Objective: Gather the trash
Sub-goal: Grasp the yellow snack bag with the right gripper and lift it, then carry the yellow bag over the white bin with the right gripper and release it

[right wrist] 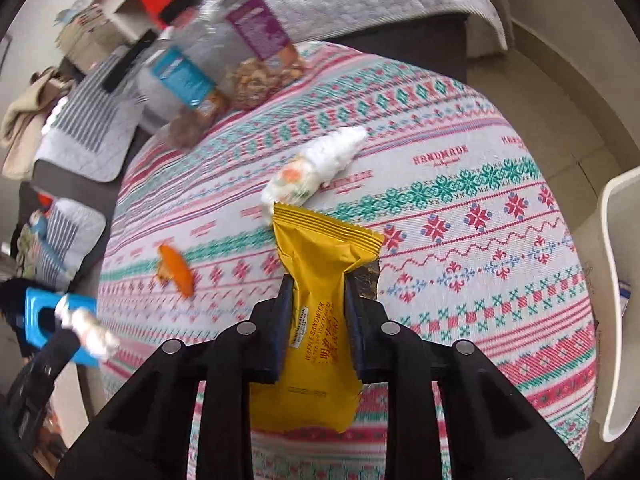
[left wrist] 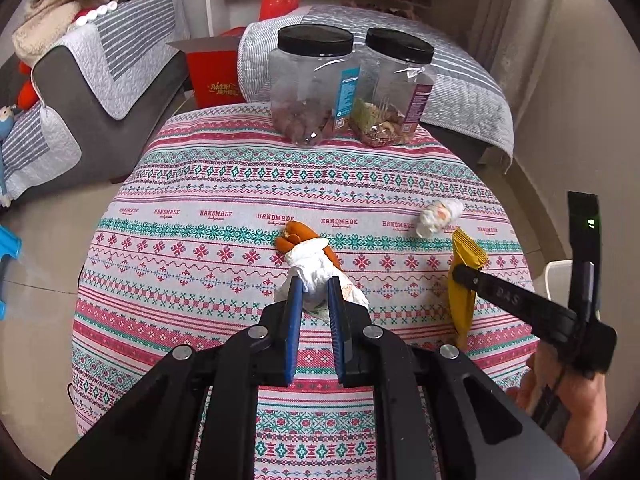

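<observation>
Right hand-held gripper (right wrist: 318, 300) clamps the yellow wrapper (right wrist: 316, 320) upright, crimped end toward the white wad (right wrist: 316, 168) (on the counter (right wrist: 480, 240)); left hand-held gripper (left wrist: 314, 300) pinches crumpled tissue (left wrist: 310, 268).

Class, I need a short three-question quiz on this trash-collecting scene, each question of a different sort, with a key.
1. True or false: the left hand-held gripper is shut on a crumpled white tissue.
2. What does the right hand-held gripper hold? A) yellow wrapper B) orange peel C) a jar lid
3. Fill in: the two clear jars at the far edge of the tablecloth have ____ lids.

Key: 1 true; 2 A; 3 black. The peel and a second tissue wad lie loose on the cloth.
</observation>
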`<state>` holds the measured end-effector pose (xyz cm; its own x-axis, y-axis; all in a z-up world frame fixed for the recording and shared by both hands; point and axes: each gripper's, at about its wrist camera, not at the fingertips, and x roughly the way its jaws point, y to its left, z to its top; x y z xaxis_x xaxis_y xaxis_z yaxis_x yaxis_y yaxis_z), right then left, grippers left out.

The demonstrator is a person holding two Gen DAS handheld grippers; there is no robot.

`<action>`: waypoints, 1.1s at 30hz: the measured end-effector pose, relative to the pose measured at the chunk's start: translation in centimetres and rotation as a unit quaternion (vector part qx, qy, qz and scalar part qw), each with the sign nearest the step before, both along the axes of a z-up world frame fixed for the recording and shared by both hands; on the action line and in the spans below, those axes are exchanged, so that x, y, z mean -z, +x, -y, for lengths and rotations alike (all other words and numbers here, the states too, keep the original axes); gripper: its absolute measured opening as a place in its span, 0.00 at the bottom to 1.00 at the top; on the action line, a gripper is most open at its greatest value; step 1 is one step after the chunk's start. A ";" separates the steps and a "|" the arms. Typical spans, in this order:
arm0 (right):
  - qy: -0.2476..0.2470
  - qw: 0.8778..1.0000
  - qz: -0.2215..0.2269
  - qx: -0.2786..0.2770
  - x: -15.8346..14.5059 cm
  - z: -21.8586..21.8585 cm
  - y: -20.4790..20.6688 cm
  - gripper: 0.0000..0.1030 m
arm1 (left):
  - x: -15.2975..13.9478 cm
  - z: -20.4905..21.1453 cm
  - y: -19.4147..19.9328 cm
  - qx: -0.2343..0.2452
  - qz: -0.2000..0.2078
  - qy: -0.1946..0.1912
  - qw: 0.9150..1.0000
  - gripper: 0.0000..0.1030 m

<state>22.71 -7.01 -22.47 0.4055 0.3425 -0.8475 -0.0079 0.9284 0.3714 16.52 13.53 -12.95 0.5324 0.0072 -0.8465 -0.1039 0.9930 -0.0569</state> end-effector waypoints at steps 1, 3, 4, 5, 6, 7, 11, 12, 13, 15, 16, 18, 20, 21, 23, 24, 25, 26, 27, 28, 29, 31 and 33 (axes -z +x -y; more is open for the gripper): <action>-0.007 1.000 0.013 -0.014 -0.7 -0.4 -0.6 0.19 | -0.2 0.1 -0.2 0.001 0.002 0.000 1.000 0.13; -0.009 0.999 0.029 -0.031 -1.7 -0.8 -1.5 0.18 | -0.5 0.3 -0.5 0.001 0.006 0.000 1.000 0.13; -0.006 0.999 0.033 -0.036 -2.3 -0.8 -2.0 0.18 | -0.6 0.4 -0.6 0.001 0.008 0.001 1.000 0.13; -0.005 0.998 0.040 -0.041 -2.8 -0.8 -2.5 0.18 | -0.8 0.5 -0.6 0.002 0.010 0.001 1.000 0.13; -0.007 0.998 0.049 -0.045 -3.3 -0.9 -2.7 0.18 | -0.9 0.6 -0.7 0.001 0.011 0.001 1.000 0.13; -0.011 0.997 0.058 -0.049 -3.9 -0.7 -3.0 0.18 | -1.1 0.7 -0.8 0.002 0.013 0.001 1.000 0.13; -0.023 0.993 0.099 -0.061 -6.1 0.2 -4.5 0.17 | -1.6 1.5 -1.2 0.004 0.022 0.003 1.000 0.13; -0.027 0.992 0.107 -0.061 -6.6 0.4 -4.7 0.17 | -1.7 1.7 -1.3 0.005 0.024 0.002 1.000 0.13; -0.031 0.991 0.115 -0.062 -6.9 0.7 -4.7 0.17 | -1.8 2.0 -1.3 0.006 0.026 0.002 1.000 0.13; -0.040 0.988 0.133 -0.062 -7.8 1.3 -5.2 0.17 | -2.0 2.5 -1.4 0.009 0.031 0.001 0.999 0.13; -0.044 0.987 0.140 -0.061 -8.1 1.6 -5.4 0.17 | -2.1 2.9 -1.5 0.011 0.035 0.001 0.999 0.13; -0.047 0.986 0.150 -0.057 -8.8 2.3 -5.7 0.17 | -2.3 3.6 -1.6 0.014 0.039 0.000 0.999 0.13; -0.052 0.984 0.161 -0.052 -9.5 3.1 -5.9 0.17 | -2.6 4.4 -1.7 0.018 0.045 0.000 0.999 0.13; -0.055 0.983 0.166 -0.050 -9.8 3.5 -6.2 0.17 | -2.7 4.9 -1.8 0.021 0.048 -0.001 0.999 0.13; -0.059 0.982 0.176 -0.042 -10.3 4.4 -6.4 0.17 | -2.9 5.7 -1.9 0.026 0.053 -0.002 0.998 0.13; -0.061 0.981 0.180 -0.038 -10.5 4.7 -6.5 0.18 | -3.0 6.1 -1.9 0.028 0.055 -0.002 0.998 0.13; -0.064 0.980 0.184 -0.034 -10.7 5.2 -6.7 0.18 | -3.2 6.6 -1.9 0.031 0.058 -0.003 0.998 0.13; -0.065 0.980 0.187 -0.031 -10.9 5.6 -6.8 0.18 | -3.3 7.0 -1.9 0.034 0.060 -0.004 0.998 0.13; -0.066 0.979 0.190 -0.027 -11.1 6.1 -7.0 0.18 | -3.4 7.5 -1.9 0.037 0.062 -0.004 0.997 0.13; -0.067 0.979 0.192 -0.024 -11.2 6.6 -7.1 0.18 | -3.5 7.9 -1.9 0.040 0.063 -0.005 0.997 0.13; -0.069 0.978 0.194 -0.019 -11.4 7.2 -7.2 0.18 | -3.5 8.4 -1.9 0.044 0.065 -0.005 0.997 0.13; -0.073 0.978 0.198 -0.010 -11.6 8.2 -7.4 0.18 | -3.6 9.3 -1.8 0.049 0.066 -0.006 0.997 0.13; -0.075 0.977 0.201 -0.001 -11.9 9.4 -7.6 0.18 | -3.8 10.3 -1.7 0.055 0.067 -0.007 0.996 0.13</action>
<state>15.14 -16.46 -10.60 0.7153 0.2266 -0.6610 -0.1259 0.9723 0.1970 14.77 3.25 -9.18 0.6381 -0.0695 -0.7668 0.0151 0.9969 -0.0777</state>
